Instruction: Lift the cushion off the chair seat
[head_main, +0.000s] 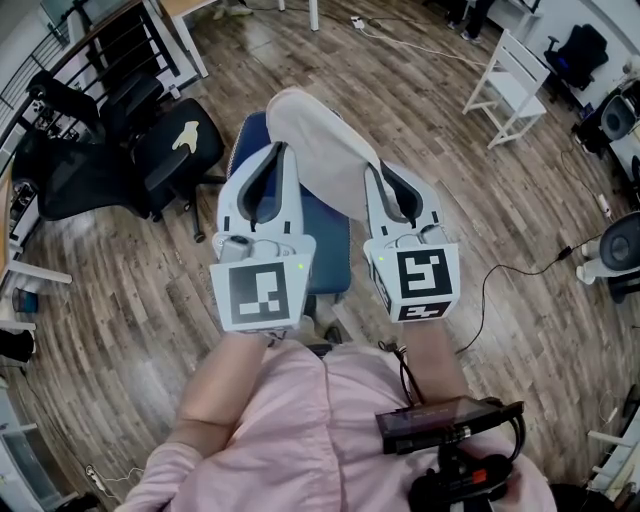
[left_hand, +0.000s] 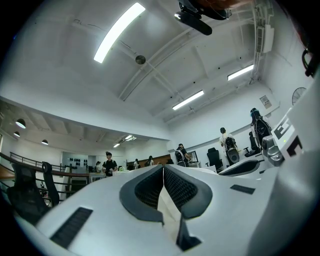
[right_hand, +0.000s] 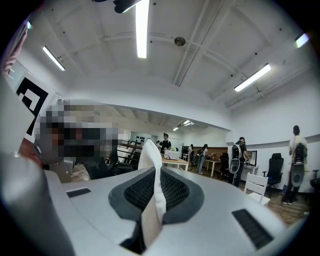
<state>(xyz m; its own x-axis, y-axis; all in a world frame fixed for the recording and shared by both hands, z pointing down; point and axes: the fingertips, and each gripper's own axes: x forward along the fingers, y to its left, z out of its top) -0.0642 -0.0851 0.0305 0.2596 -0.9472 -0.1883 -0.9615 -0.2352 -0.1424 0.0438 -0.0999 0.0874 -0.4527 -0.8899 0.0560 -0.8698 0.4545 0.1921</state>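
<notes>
- Your left claw (head_main: 278, 160) is clenched on one edge of the cream fabric cushion (head_main: 320, 150), a thin cream fold pinched between its dark ribbed pads.
- Your right claw (head_main: 378, 180) is clamped on the opposite edge, with fabric poking up past its tips.
- The cushion hangs between both claws, held above the blue padded chair seat (head_main: 335, 255) on the wood-plank floor (head_main: 120, 300).

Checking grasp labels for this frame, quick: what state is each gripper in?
left gripper: shut on the cushion, at its edge.
right gripper: shut on the cushion, with fabric pinched between its jaws.
</notes>
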